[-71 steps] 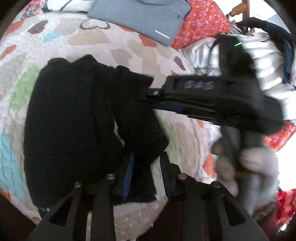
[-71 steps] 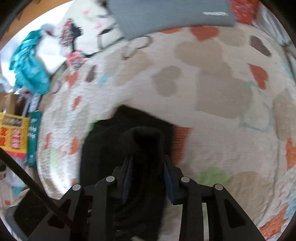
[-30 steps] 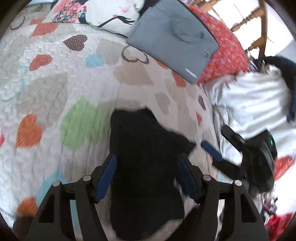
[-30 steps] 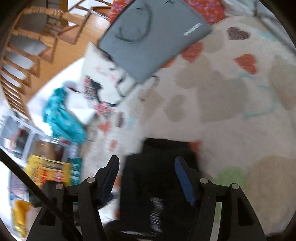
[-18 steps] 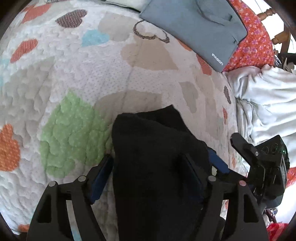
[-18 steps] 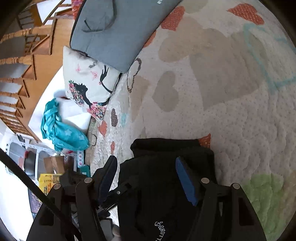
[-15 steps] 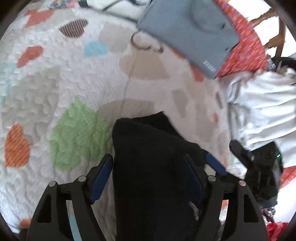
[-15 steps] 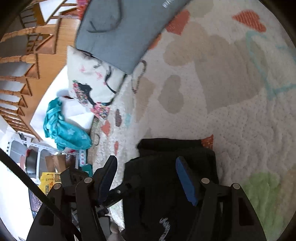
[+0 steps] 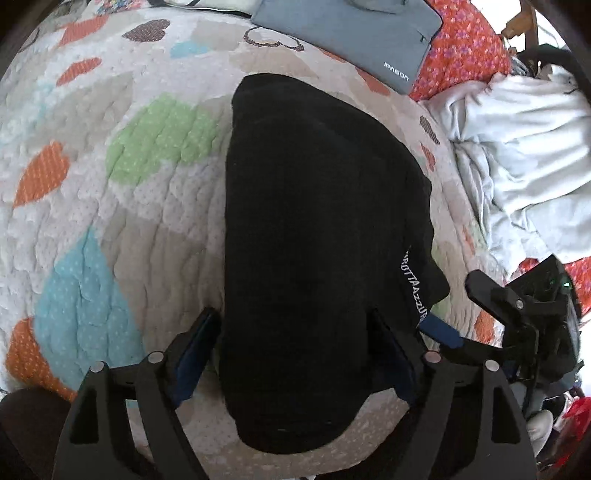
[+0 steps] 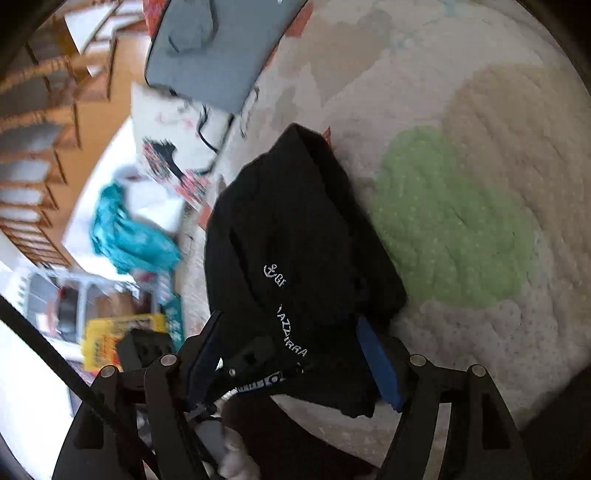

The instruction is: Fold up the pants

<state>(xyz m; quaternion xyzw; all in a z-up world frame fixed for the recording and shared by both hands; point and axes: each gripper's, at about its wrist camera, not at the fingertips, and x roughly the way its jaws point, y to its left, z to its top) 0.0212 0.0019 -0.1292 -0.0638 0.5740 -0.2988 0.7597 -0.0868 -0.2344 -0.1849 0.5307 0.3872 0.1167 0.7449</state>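
Note:
The black pants [image 9: 314,240] lie folded into a thick bundle on the heart-patterned quilt [image 9: 110,184], white lettering along the right edge. My left gripper [image 9: 295,350] straddles the bundle's near end. Its jaws are opening, with the cloth filling the gap between them. My right gripper [image 10: 295,354] comes at the same bundle [image 10: 295,240] from the side. Its jaws are opening too and the lettered edge lies between them. One of its blue pads [image 9: 441,332] shows at the pants' right edge in the left wrist view.
A grey laptop sleeve [image 9: 351,33] and red floral fabric [image 9: 465,40] lie at the far edge. A heap of white cloth [image 9: 517,147] sits to the right. Off the bed's side are a printed pillow [image 10: 173,147], teal cloth [image 10: 129,236] and a yellow box [image 10: 110,339].
Both grippers have come down closer over the pants, which now fill more of each view. Their jaws stand a little wider. The right wrist view has rolled.

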